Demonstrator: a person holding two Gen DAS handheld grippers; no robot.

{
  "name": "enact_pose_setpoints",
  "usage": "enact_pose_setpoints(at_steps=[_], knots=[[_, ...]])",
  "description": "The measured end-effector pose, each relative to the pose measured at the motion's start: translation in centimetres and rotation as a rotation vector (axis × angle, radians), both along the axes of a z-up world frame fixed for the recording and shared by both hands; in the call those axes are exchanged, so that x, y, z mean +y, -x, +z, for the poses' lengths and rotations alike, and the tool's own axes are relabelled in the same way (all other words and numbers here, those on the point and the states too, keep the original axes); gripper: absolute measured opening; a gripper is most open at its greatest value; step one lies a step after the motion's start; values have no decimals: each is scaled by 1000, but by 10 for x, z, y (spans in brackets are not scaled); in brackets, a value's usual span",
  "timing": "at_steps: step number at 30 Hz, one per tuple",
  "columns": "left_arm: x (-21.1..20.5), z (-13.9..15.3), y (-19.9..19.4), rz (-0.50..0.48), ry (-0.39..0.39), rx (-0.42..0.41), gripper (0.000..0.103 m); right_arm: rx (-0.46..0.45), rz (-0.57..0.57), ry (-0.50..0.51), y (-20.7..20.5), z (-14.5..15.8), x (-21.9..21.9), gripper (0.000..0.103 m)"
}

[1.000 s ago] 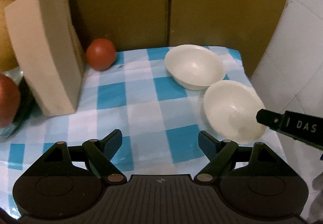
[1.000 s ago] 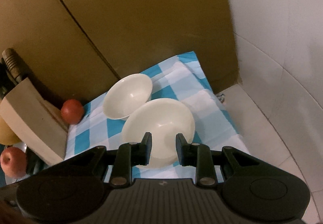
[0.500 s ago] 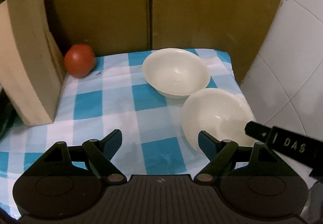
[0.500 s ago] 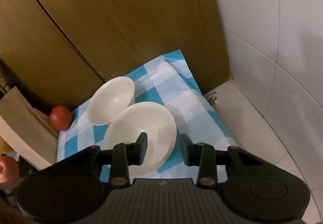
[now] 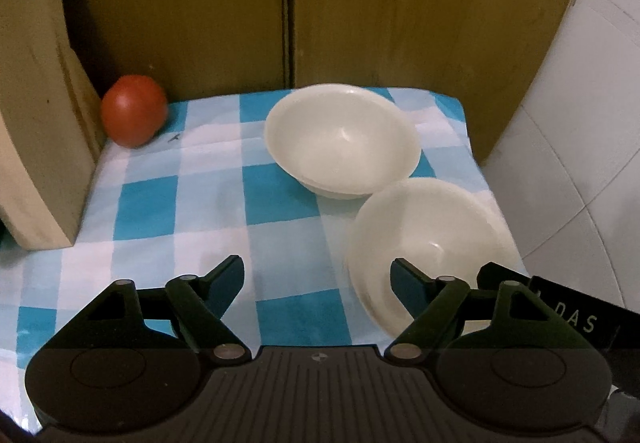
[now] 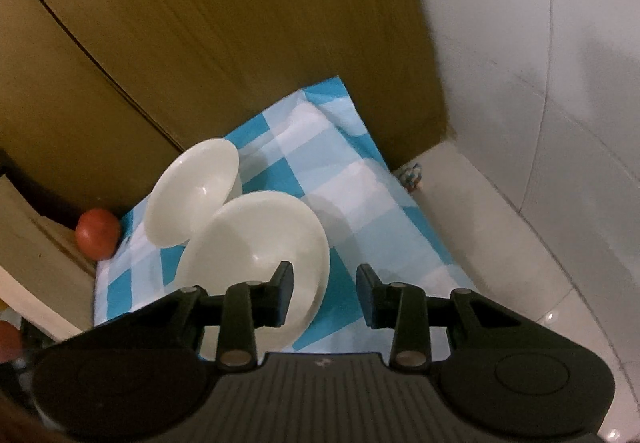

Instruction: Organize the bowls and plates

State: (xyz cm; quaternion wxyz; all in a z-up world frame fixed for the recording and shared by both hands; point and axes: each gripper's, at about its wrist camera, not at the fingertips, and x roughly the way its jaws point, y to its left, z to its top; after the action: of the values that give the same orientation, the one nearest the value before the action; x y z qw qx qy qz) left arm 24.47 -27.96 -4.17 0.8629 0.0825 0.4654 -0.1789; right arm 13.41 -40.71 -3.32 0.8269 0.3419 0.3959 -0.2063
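Table: your cloth (image 5: 280, 199), blue and white checks, covers it; bare white table (image 6: 500, 243) shows past the cloth's right edge.
Room: brown cabinet doors (image 5: 360, 3) stand right behind the cloth, and a white tiled wall (image 5: 580, 103) is on the right.
Far left: a pale wooden block (image 5: 36, 123) stands on the cloth's left edge, with a tomato (image 5: 134, 110) just beside it at the back.
Left tool (image 5: 316, 275): you hold it wide open over the cloth. Its jaws have just been closing a little, and only cloth lies between them. Its right finger crosses the near bowl's rim in your view; contact cannot be told.
Far bowl (image 5: 342, 139): it is white and sits upright at the back of the cloth, near the doors, showing only its bare inside.
Near bowl (image 5: 432, 231): it is white, lies at the cloth's right front just beside the far bowl, and likewise shows only its bare inside. Its edge looks blurred.
Right tool (image 6: 324, 283): it is partly open, its jaws having just been opening. The near bowl's rim lies in the gap, and the pads do not press on it.
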Motion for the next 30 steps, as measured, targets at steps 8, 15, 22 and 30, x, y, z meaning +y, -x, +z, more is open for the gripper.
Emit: enact_pose_setpoints(at_steps=[8,15,22,30], knots=[[-4,-12,2,-25,-16,46,57,12,51,-64,-4,-5,7,15],[-8,-8,11,-50,-69,-4,43,-10,78,-97,-3,-2,12,11],[-2,1,15,-40,-57,-16,43,-20,97,-98,-2,3,19,9],[6,3,17,-26,-47,0,44,-22,107,-112,0,3,24,9]])
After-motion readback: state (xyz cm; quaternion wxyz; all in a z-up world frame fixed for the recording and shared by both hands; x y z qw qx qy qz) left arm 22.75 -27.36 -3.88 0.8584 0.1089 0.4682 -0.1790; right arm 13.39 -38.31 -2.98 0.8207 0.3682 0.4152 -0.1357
